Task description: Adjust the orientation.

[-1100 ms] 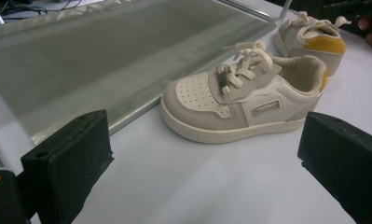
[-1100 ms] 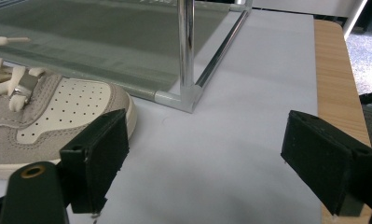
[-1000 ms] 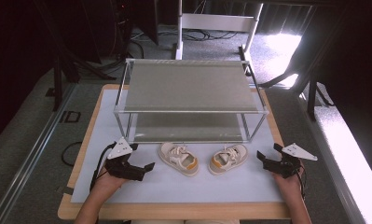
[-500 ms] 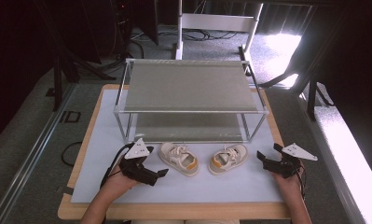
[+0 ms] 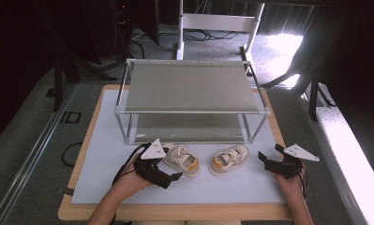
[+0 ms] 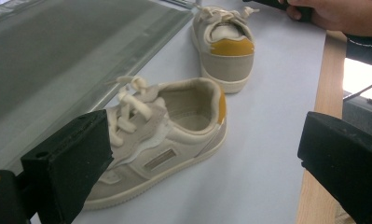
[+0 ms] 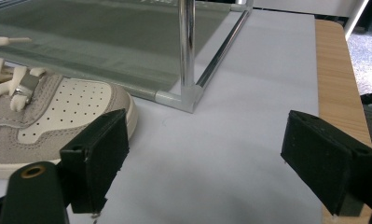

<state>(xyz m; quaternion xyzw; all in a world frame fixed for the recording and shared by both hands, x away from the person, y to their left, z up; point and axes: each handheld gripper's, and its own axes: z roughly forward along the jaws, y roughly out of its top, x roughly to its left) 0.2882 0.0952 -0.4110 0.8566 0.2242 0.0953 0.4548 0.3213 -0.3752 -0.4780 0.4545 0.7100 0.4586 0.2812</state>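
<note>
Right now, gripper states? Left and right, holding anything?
Left gripper: jaws open, beside the left shoe, holding nothing.
Right gripper: jaws open, holding nothing, apart from the right shoe.

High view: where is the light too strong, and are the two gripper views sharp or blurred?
High view: sunlight burns out the floor patch behind the shoe rack and the strip at the right edge, while the far room stays dark. Left gripper view: the nearer shoe is sharp, its jaws slightly soft. Right gripper view: the rack post shows bright glare; the toe of the other shoe is clear.
</note>
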